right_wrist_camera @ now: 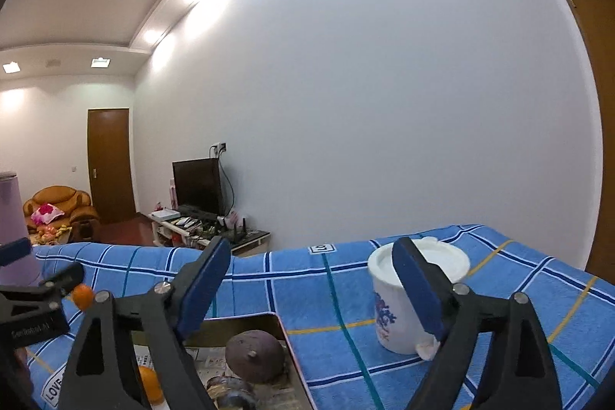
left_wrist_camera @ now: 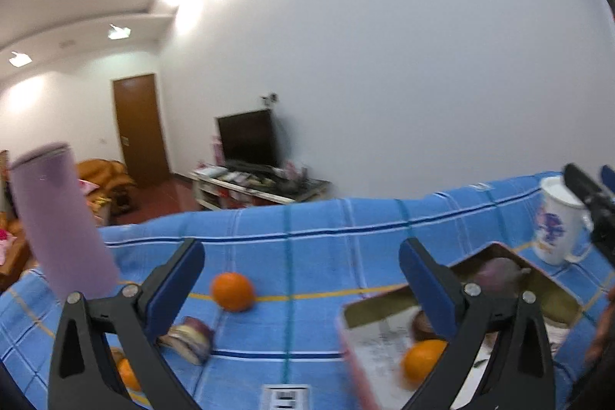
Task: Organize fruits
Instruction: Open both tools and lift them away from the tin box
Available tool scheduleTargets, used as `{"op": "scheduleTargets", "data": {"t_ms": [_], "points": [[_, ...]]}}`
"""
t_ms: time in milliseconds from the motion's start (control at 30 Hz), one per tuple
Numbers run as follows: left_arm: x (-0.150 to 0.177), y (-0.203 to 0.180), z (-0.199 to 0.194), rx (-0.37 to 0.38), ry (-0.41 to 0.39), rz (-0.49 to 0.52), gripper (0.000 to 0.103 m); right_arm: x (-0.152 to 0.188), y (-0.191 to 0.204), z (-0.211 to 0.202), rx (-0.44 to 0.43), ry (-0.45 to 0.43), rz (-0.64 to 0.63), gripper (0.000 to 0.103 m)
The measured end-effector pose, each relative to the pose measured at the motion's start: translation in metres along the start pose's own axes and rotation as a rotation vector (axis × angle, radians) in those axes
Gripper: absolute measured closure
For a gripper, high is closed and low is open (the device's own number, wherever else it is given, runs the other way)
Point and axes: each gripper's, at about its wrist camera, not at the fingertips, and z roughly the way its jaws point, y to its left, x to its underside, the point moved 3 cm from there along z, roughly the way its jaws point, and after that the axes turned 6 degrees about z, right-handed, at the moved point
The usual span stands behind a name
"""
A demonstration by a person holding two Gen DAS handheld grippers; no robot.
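Observation:
In the left wrist view my left gripper (left_wrist_camera: pixel 301 268) is open and empty above the blue checked cloth (left_wrist_camera: pixel 315 244). An orange (left_wrist_camera: pixel 232 291) lies on the cloth between its fingers. A cut purple fruit (left_wrist_camera: pixel 190 337) lies nearer, and another orange (left_wrist_camera: pixel 128 373) shows behind the left finger. A shallow metal tray (left_wrist_camera: pixel 553 298) on the right holds an orange (left_wrist_camera: pixel 421 360) and a purple fruit (left_wrist_camera: pixel 497 273). In the right wrist view my right gripper (right_wrist_camera: pixel 311 273) is open and empty above the tray (right_wrist_camera: pixel 246 323), which holds a purple fruit (right_wrist_camera: pixel 253 356) and an orange (right_wrist_camera: pixel 150 383).
A lilac tumbler (left_wrist_camera: pixel 61 221) stands at the left of the table. A white lidded mug (right_wrist_camera: pixel 399 298) stands right of the tray; it also shows in the left wrist view (left_wrist_camera: pixel 557 221). Beyond the table's far edge are a TV stand, a door and a sofa.

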Motion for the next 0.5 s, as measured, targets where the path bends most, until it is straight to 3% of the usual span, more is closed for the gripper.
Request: {"op": "scheduleTargets", "data": {"t_ms": [267,400,500], "points": [[0.012,0.010,-0.009,-0.064,-0.021,-0.043,0.000,0.000,-0.001,-0.014,0.027,-0.025,0.010,0.015],[0.015,0.011,-0.016,-0.097,-0.047,-0.034,0.000,0.001,0.003,-0.025,0.068,-0.051,-0.009,0.006],[0.017,0.013,-0.021,-0.091,-0.051,-0.040,0.000,0.001,0.006,-0.035,0.100,-0.076,-0.027,0.005]]}}
